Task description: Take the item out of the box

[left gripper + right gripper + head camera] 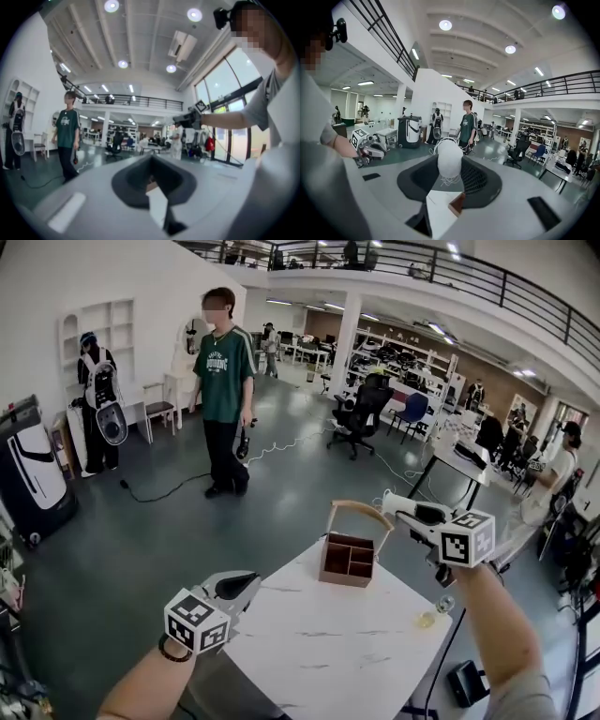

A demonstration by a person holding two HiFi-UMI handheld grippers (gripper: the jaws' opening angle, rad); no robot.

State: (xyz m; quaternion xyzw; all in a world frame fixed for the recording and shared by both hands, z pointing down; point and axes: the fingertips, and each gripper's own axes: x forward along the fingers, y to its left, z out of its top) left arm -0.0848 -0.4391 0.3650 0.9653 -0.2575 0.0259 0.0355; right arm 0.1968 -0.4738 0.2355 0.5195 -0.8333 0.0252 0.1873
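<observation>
A brown wooden box (347, 561) with a curved handle (361, 510) stands at the far end of the white table (328, 652). My right gripper (392, 505) is raised above and just right of the box. In the right gripper view it (450, 183) is shut on a white rounded item (450, 158) with thin white cord looped round it. My left gripper (246, 589) hovers off the table's left edge, level, jaws apart and empty (152, 183). A brown corner of the box (457, 204) shows below the right jaws.
A small clear object (433, 615) lies near the table's right edge. A person in a green shirt (225, 381) stands on the grey floor beyond, with a cable (159, 491) near the feet. Office chairs (361, 413) and desks fill the back right. A black item (464, 681) lies on the floor.
</observation>
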